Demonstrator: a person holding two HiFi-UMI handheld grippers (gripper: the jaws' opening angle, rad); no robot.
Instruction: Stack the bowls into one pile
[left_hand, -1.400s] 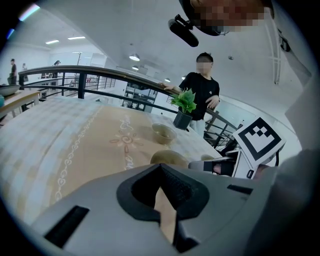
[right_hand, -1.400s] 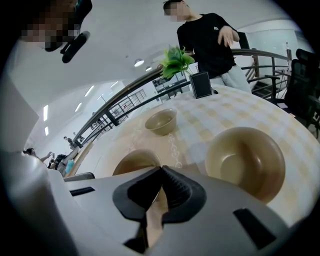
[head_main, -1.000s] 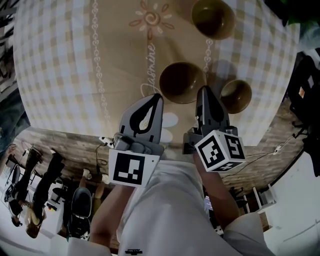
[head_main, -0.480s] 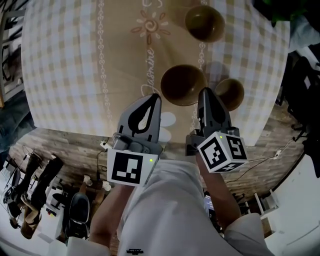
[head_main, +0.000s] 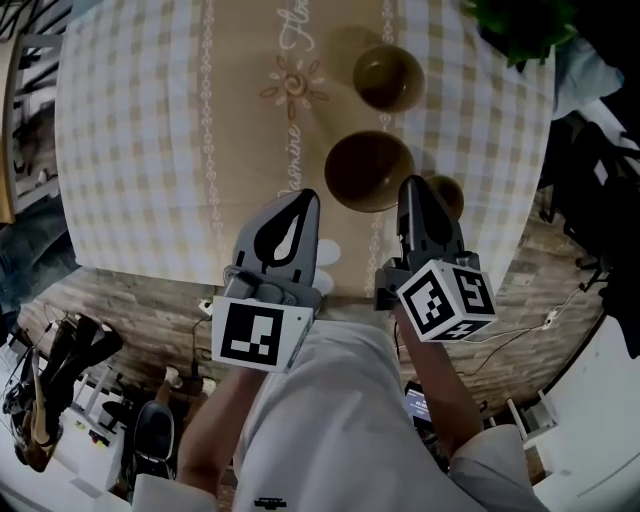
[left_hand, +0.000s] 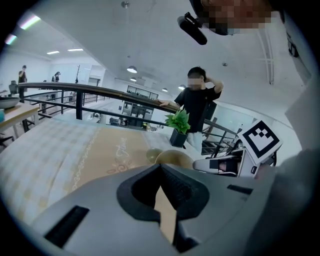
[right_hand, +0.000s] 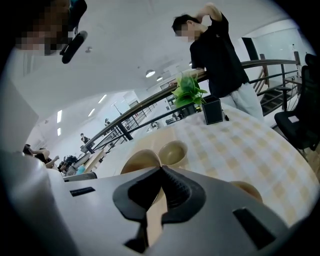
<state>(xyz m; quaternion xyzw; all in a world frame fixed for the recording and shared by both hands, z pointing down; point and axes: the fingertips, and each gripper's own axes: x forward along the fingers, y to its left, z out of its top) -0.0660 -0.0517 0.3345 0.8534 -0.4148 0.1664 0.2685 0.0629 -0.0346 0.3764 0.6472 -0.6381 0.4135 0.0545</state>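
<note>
Tablecloth script (head_main: 291, 165): cursive, ends "mine", just beyond the left claw (head_main: 311, 195).
Farther script (head_main: 300, 28): begins "Flo", rest cut off.
Cube markers (head_main: 250, 338): black-and-white squares, no letters.

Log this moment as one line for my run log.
left tool shut, empty | right tool shut, empty | large bowl, far bowl, small bowl separate on table | nothing stacked yet

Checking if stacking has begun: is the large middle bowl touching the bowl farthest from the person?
Apart. The head view shows a strip of tablecloth between the large middle bowl and the farthest bowl.
</note>
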